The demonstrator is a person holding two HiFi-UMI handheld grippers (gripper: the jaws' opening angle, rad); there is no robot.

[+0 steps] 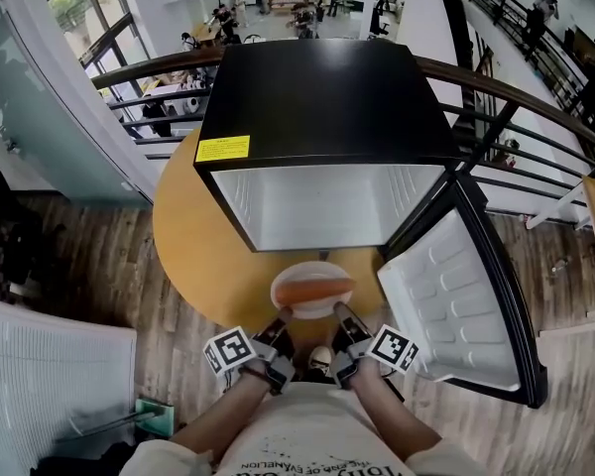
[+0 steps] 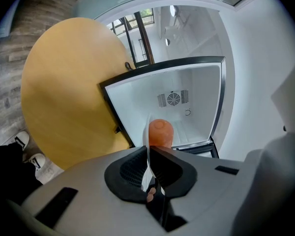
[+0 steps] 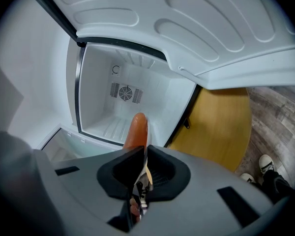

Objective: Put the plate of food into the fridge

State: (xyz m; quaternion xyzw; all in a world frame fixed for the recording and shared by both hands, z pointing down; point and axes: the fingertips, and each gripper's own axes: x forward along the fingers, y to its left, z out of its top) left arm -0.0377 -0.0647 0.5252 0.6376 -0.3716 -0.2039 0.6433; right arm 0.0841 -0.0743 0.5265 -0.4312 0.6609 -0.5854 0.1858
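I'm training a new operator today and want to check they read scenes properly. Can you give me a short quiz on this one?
1. What lies on the plate? A: a sausage. B: an apple. C: nothing.
2. True or false: the door of the fridge is shut.
3. Which grippers hold the plate?

Key: 1 A. 2 False, it stands wide open. 3 Both: the left gripper and the right gripper are each shut on its rim.
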